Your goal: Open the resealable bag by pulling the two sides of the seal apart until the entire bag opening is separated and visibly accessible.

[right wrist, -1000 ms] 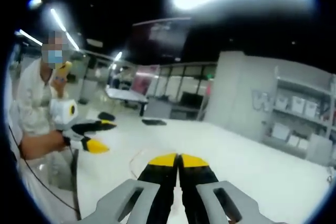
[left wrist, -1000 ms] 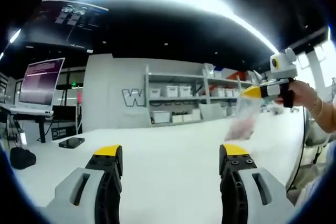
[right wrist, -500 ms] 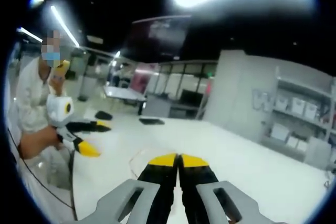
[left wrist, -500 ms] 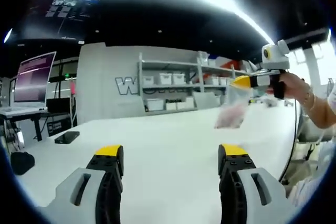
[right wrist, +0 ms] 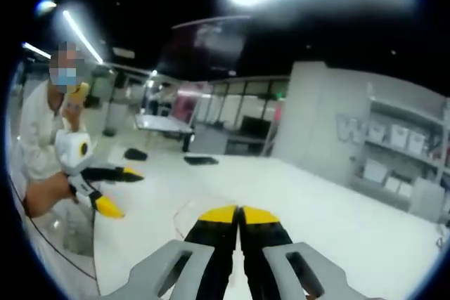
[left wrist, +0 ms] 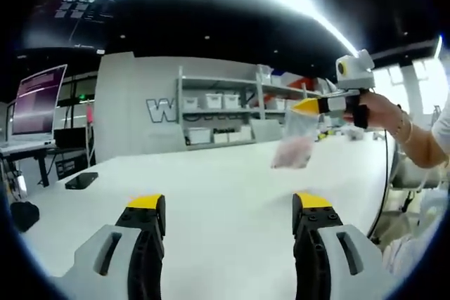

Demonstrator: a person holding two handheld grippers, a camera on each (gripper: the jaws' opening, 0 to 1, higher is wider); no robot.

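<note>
A clear resealable bag (left wrist: 294,142) with pinkish contents hangs above the white table (left wrist: 211,173), right of centre in the left gripper view. My right gripper (left wrist: 307,105) is shut on the bag's top edge, with a hand (left wrist: 373,109) behind it. In the right gripper view its jaws (right wrist: 239,214) are pressed together. My left gripper (left wrist: 229,201) stands open and holds nothing, low over the table and short of the bag. From the right gripper view the left gripper (right wrist: 121,189) shows at the left, jaws apart, held by a person in a light coat.
A dark phone (left wrist: 81,180) lies on the table at the left, near a lit monitor (left wrist: 36,100). Shelves with white bins (left wrist: 218,114) line the far wall. The table top (right wrist: 337,223) stretches wide around both grippers.
In the left gripper view the right gripper and the hanging bag have shifted left, toward the centre. The left gripper stays open; it sits a little lower in the right gripper view.
</note>
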